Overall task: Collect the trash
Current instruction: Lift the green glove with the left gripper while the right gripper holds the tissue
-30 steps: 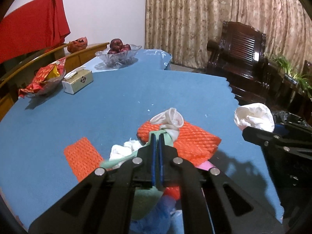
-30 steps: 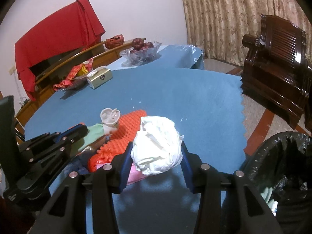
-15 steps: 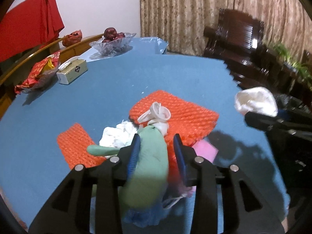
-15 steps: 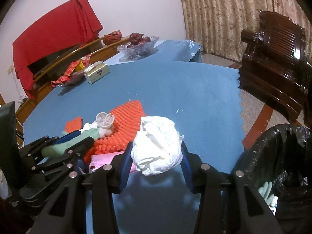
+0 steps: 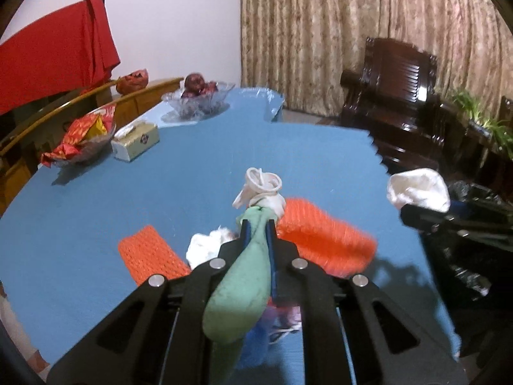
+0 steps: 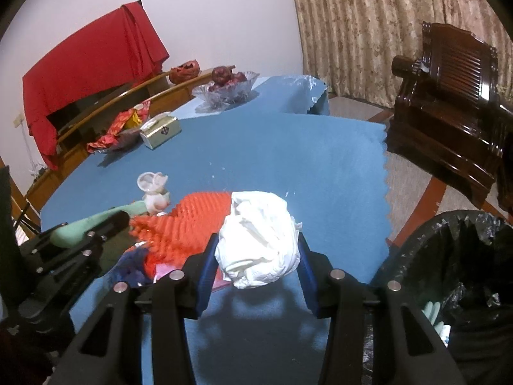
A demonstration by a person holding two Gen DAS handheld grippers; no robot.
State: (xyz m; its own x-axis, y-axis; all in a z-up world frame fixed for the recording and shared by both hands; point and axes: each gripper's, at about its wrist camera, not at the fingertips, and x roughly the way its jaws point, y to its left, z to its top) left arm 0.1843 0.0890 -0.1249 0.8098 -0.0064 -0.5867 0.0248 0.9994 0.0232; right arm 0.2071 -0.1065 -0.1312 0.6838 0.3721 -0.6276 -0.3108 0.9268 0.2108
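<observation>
My left gripper (image 5: 257,224) is shut on a green rubber glove (image 5: 243,285) with a white crumpled cuff (image 5: 263,186) at its tip, lifted above the blue table (image 5: 192,173). My right gripper (image 6: 256,250) is shut on a crumpled white tissue wad (image 6: 259,240), held over the table's near edge, left of the black trash bag (image 6: 455,256). The wad also shows in the left wrist view (image 5: 416,187). Orange foam netting (image 6: 192,221), a smaller orange piece (image 5: 150,253), white tissue (image 5: 205,243) and pink and blue scraps (image 6: 141,263) lie on the table.
At the far left stand a tissue box (image 5: 136,141), a bowl of red wrappers (image 5: 83,138) and a glass fruit bowl (image 5: 198,99). A dark wooden armchair (image 6: 449,109) is beyond the table on the right. The bag holds some trash (image 6: 436,317).
My left gripper opened around the green glove, then shut on it and lifted it. The orange netting looks blurred. My right gripper kept the tissue wad, shifting slightly.
</observation>
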